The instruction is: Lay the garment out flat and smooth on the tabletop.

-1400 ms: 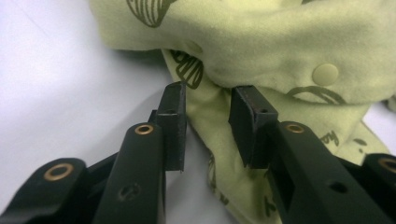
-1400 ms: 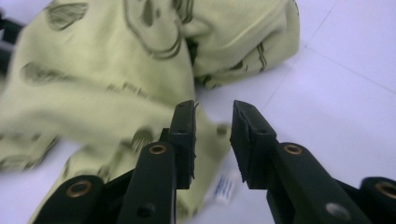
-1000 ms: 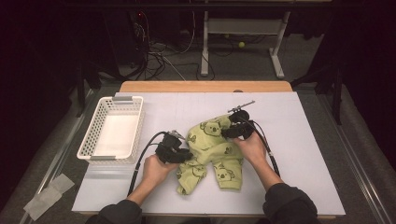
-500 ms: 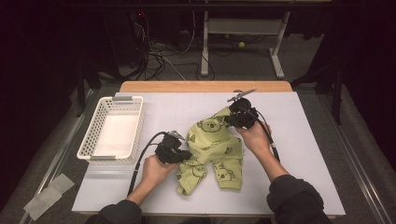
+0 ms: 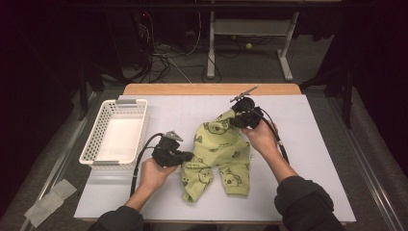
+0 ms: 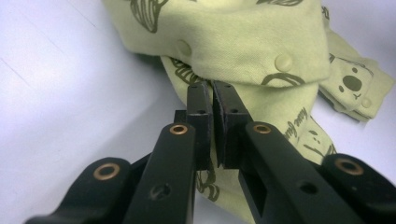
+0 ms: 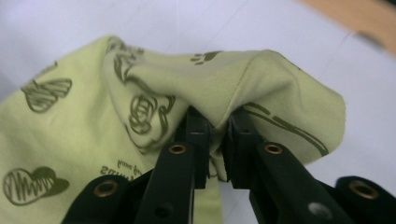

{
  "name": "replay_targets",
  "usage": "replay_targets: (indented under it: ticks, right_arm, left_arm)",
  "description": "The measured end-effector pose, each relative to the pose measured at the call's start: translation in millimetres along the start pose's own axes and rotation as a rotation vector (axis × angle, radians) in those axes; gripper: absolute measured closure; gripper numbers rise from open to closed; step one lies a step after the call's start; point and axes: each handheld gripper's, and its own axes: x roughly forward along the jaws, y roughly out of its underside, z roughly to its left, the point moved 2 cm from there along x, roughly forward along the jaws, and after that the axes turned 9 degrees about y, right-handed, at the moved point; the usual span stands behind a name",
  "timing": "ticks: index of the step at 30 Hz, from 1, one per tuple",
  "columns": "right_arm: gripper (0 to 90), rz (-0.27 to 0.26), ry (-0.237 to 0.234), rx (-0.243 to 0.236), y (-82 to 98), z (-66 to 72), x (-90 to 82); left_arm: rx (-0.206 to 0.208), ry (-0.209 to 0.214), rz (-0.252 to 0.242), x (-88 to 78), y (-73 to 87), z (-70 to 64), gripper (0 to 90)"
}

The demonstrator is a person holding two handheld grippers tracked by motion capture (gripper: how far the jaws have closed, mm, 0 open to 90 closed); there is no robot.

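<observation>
On the white table [image 5: 312, 159], near its middle, the green garment [image 5: 219, 154] lies between your two hands, with its legs pointing toward you and its upper part lifted at the far right. Your left gripper [image 5: 185, 156] is closed on the left edge of the garment, low to the table; in the left gripper view the jaws stand almost together with a thin fold of cloth between the pads, just under the row of snaps [image 6: 284, 62]. Your right gripper [image 5: 235, 118] holds the top corner of the garment a little above the table; its jaws closed and then eased slightly, and in the right gripper view a bunch of cloth is pinched between them and the fabric hangs over both sides like a tent.

The step in hand seems to be to spread or fold the garment, so both grips must hold. I think the left grip is thin, so do not pull sideways hard, or the edge can slip out. Raise both hands together and keep them level, so that the cloth hangs flat and does not twist. Keep the garment away from the basket [image 5: 115, 139] at the left, which stands well apart now. Move slowly until the legs leave the table
</observation>
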Motion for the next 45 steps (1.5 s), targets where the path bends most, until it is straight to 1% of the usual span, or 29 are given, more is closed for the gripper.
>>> replay_targets:
  ticks: [1,3,4,6,8,10,12,13,14,17,18,20,23,24,26,27,28,29,30,31,32,34,35,38,39,40,42,43,45]
  right_arm:
    - [77.5,0.007,-0.002,0.006,3.7,0.6,4.9]
    - [74.1,0.016,-0.018,0.038,11.0,-0.5,10.4]
    - [72.9,0.017,-0.023,0.049,14.4,-2.4,11.5]
    - [71.6,0.028,-0.023,0.064,20.8,-6.2,11.2]
    - [70.0,0.025,-0.031,0.082,27.2,-9.8,9.1]
    - [68.4,0.024,-0.045,0.092,34.5,-11.3,7.0]
    - [67.7,0.020,-0.052,0.099,39.8,-11.0,5.2]
    - [67.3,0.018,-0.059,0.105,42.9,-10.8,4.5]
    - [67.1,0.016,-0.065,0.105,45.8,-10.1,4.3]
    - [63.5,0.037,-0.071,0.098,53.7,-6.1,7.0]
    - [62.1,0.044,-0.073,0.097,56.1,-5.5,9.1]
    - [59.3,0.055,-0.075,0.098,60.6,-4.3,13.6]
    - [56.7,0.059,-0.083,0.104,67.2,-2.8,20.7]
    - [56.7,0.061,-0.090,0.107,69.4,-2.6,23.2]
    - [57.6,0.074,-0.100,0.111,73.5,-1.2,27.8]
    - [59.8,0.077,-0.105,0.104,75.5,-0.5,29.9]
    - [62.4,0.086,-0.112,0.108,77.3,1.1,31.1]
    - [65.9,0.089,-0.118,0.097,79.1,1.9,32.4]
    - [70.3,0.094,-0.126,0.092,80.5,3.7,32.8]
    - [75.8,0.096,-0.129,0.075,81.9,5.4,33.0]
    - [81.1,0.090,-0.128,0.061,83.0,6.8,32.3]
    - [84.6,0.089,-0.140,0.048,84.9,9.7,29.7]
    - [85.4,0.088,-0.135,0.033,86.0,10.9,27.9]
    - [86.0,0.071,-0.138,0.004,91.0,14.9,20.4]
    - [86.1,0.065,-0.139,0.000,93.0,16.6,17.6]
    - [86.0,0.060,-0.142,-0.014,95.0,17.6,14.7]
    - [86.0,0.068,-0.149,-0.024,100.0,21.9,8.3]
    - [86.0,0.068,-0.153,-0.043,102.5,24.0,5.7]
    - [86.0,0.077,-0.157,-0.065,107.5,29.6,0.3]
  left_arm:
    - [-0.002,-0.012,-0.010,-0.7,-0.7,0.2,77.0]
    - [-0.001,-0.039,-0.023,-2.6,-3.7,1.0,65.0]
    - [-0.004,-0.046,-0.029,-3.8,-5.6,1.2,61.5]
    - [-0.003,-0.054,-0.052,-6.6,-9.0,1.6,57.6]
    - [-0.005,-0.070,-0.059,-7.2,-13.3,2.3,53.9]
    - [-0.001,-0.097,-0.045,-5.2,-19.4,4.0,50.7]
    - [-0.012,-0.107,-0.024,-1.2,-26.8,7.1,49.5]
    - [-0.019,-0.108,-0.009,1.4,-30.8,9.1,47.3]
    - [-0.029,-0.103,-0.002,4.2,-34.6,11.0,47.2]
    - [-0.060,-0.105,0.016,13.5,-45.1,19.0,45.5]
    - [-0.072,-0.105,0.018,16.5,-47.8,21.9,45.5]
    - [-0.083,-0.112,0.029,22.8,-52.0,26.6,45.4]
    - [-0.099,-0.088,0.032,32.8,-54.1,31.3,46.1]
    - [-0.109,-0.074,0.042,35.8,-53.7,32.2,48.4]
    - [-0.103,-0.048,0.072,41.2,-52.2,32.9,58.4]
    - [-0.098,-0.043,0.086,43.6,-51.5,32.0,64.4]
    - [-0.085,-0.041,0.096,44.7,-50.8,31.1,69.9]
    - [-0.071,-0.042,0.102,44.5,-50.3,29.9,75.7]
    - [-0.064,-0.036,0.107,43.4,-49.7,28.9,79.2]
    - [-0.064,-0.027,0.111,42.3,-48.9,27.8,80.7]
    - [-0.060,-0.020,0.118,41.1,-47.6,26.2,81.3]
    - [-0.046,-0.012,0.124,37.8,-43.4,21.6,81.9]
    - [-0.040,-0.005,0.125,36.0,-40.3,18.7,81.9]
    - [-0.029,0.018,0.116,30.1,-27.8,9.2,82.0]
    - [-0.027,0.027,0.117,28.3,-23.1,5.8,81.9]
    - [-0.020,0.032,0.120,27.0,-18.3,2.3,81.9]
    - [0.004,0.037,0.138,25.5,-10.4,-5.1,81.7]
    - [0.011,0.040,0.140,24.6,-7.8,-8.8,81.6]
    - [0.028,0.037,0.139,21.1,-6.5,-14.0,80.9]
